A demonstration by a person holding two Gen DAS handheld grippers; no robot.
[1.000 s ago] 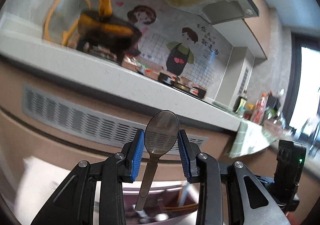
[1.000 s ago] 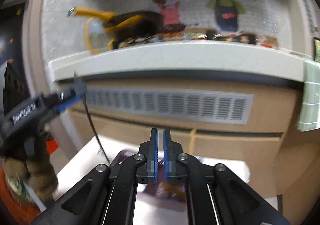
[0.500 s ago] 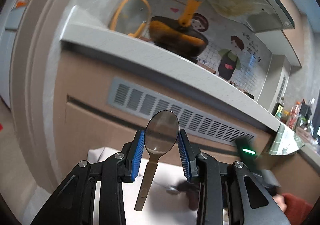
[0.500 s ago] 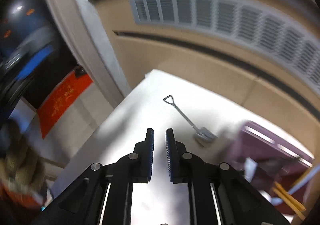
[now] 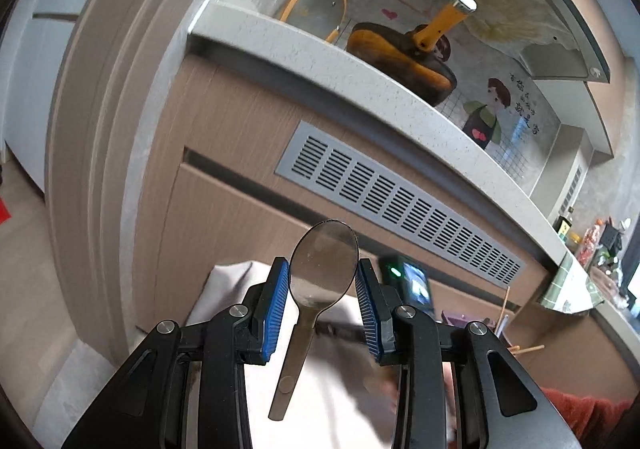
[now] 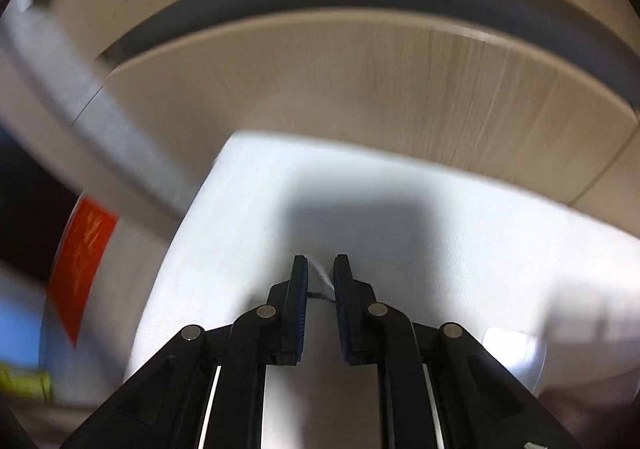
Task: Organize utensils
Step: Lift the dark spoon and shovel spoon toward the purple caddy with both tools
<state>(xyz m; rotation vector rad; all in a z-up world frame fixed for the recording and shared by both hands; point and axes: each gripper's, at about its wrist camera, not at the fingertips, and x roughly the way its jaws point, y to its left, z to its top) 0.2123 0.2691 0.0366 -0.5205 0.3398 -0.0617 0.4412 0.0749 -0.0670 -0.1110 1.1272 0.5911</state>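
Here, the left gripper [image 5: 322, 289] clasped a spoon [image 5: 316, 289] by its bowl, handle hanging, before a vented cabinet [image 5: 224, 185]. The right gripper's [image 6: 320, 277] jaws, narrowly parted, were opening over a white cloth [image 6: 440, 217], a blurred metal piece between them. A purple tray [image 5: 460, 318] held chopsticks [image 5: 505, 305]; wall writing was unreadable.

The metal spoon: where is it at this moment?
In the left wrist view the spoon sits bowl-up between the left gripper pads, handle hanging down, above the white cloth and in front of the wooden cabinet.
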